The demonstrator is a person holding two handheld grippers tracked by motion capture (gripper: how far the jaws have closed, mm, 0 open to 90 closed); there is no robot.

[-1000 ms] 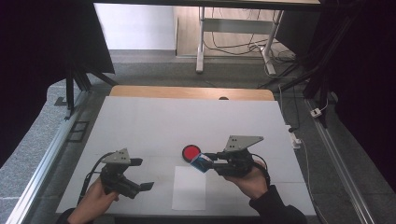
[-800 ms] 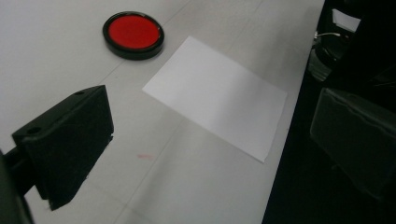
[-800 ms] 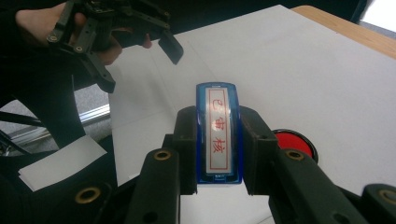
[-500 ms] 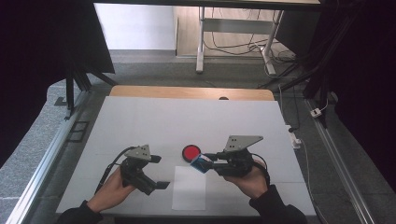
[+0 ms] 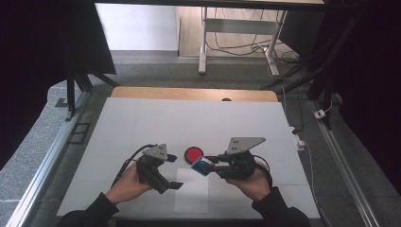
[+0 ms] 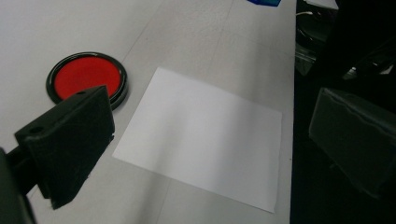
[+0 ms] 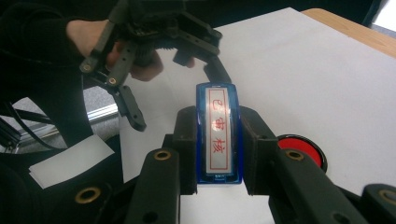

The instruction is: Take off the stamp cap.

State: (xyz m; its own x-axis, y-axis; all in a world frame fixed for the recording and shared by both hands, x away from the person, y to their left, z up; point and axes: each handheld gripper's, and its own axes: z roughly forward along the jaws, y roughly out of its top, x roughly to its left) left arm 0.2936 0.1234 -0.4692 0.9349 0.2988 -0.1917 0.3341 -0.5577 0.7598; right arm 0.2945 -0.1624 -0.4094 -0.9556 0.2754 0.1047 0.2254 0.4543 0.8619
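On the white desk [image 5: 142,123], your right hand-held gripper [image 5: 211,163] is clamped on the blue stamp [image 7: 218,133], held above the paper sheet [image 5: 191,191] beside the red ink pad [image 5: 193,154]. Your left hand-held gripper [image 5: 176,185] stands apart over the sheet, probably to pin it. Next, ink the stamp squarely.

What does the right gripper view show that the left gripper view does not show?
Right gripper view alone: the right gripper shut on a blue rectangular stamp, its white label bearing red characters, and the left gripper with the hand holding it. Left gripper view alone: the whole white paper sheet, all edges visible. Both: the round red ink pad with its black rim, and the white table.
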